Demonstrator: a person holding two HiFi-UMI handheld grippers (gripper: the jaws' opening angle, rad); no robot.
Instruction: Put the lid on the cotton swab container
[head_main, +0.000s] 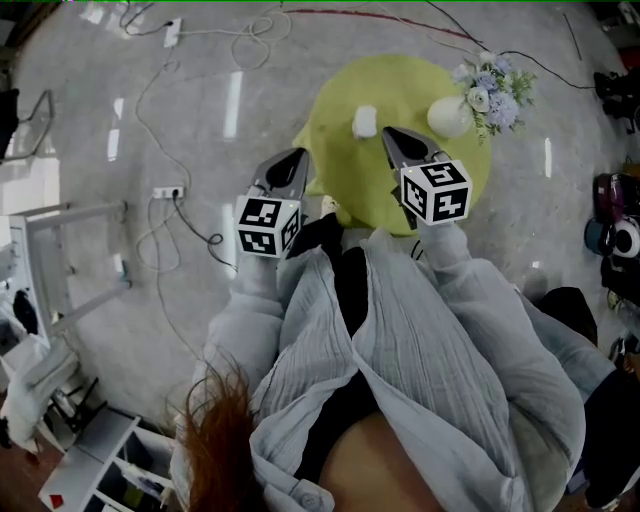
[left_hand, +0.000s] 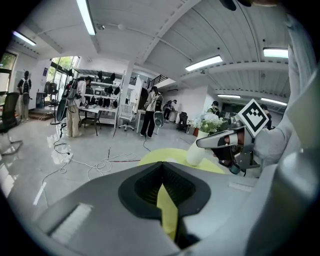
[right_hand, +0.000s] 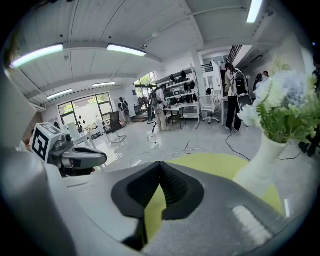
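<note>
L gripper (head_main: 296, 158) & R gripper (head_main: 393, 135): both jaws pinched together at tips, nothing betw. White container (head_main: 364, 121) stands on round green table (head_main: 400, 75), approx 9 o'clock of centre. R tips near it at 4 o'clock, L at 8 o'clock by table edge. Flower vase (head_main: 450, 116) at container's 3 o'clock.

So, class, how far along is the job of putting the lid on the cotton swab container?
Done: nothing visible. In hand: nothing; the left gripper and right gripper are shut, empty, apart from the small white object on the yellow table. Left: everything, grasping and lidding.
</note>
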